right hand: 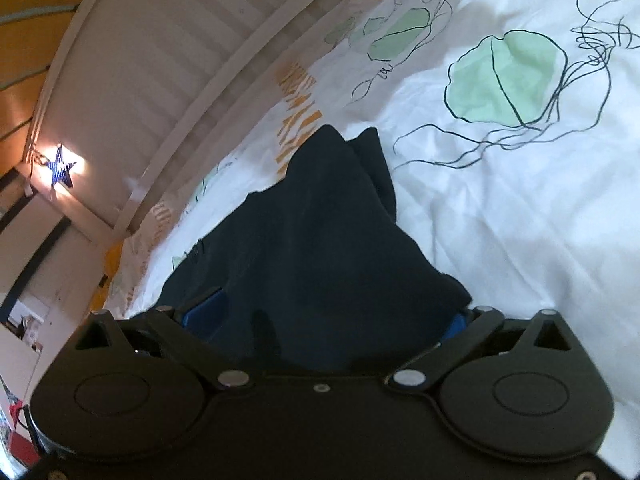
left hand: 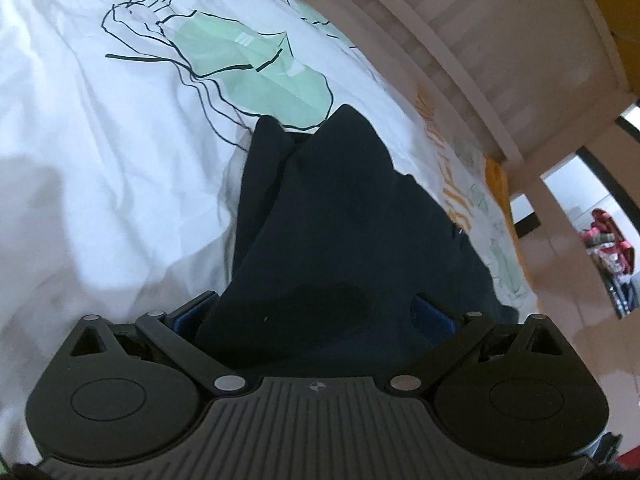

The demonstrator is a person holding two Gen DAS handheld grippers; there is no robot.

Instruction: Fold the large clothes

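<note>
Mid-fold, by my reading: I have a dark navy garment (left hand: pixel 320 208) lifted off the bed, a bunch of it held in each of my two grippers, and nothing in either wrist view shows a finished, flat fold yet. The cloth hangs in loose peaks and drapes down toward the white jellyfish-print duvet (left hand: pixel 100 152), its far end seemingly trailing onto the cover — the garment's full outline is hidden, so I cannot say how many folds are behind me or what kind of clothing it is. Laying it down, squaring the edges and making the remaining folds look to be still ahead.

My left gripper (left hand: pixel 314 312) is clamped around gathered fabric, its blue pads just showing at either side of the bundle. My right gripper (right hand: pixel 324 316) is likewise clenched on the same garment, cloth spilling over and between its fingers. Both point forward and down across the bed, tilted toward the pale slatted bed frame (right hand: pixel 192 40) — the left view has the frame on its right, the right view on its left. A lit star lamp (right hand: pixel 60 166) glows by the frame.
</note>
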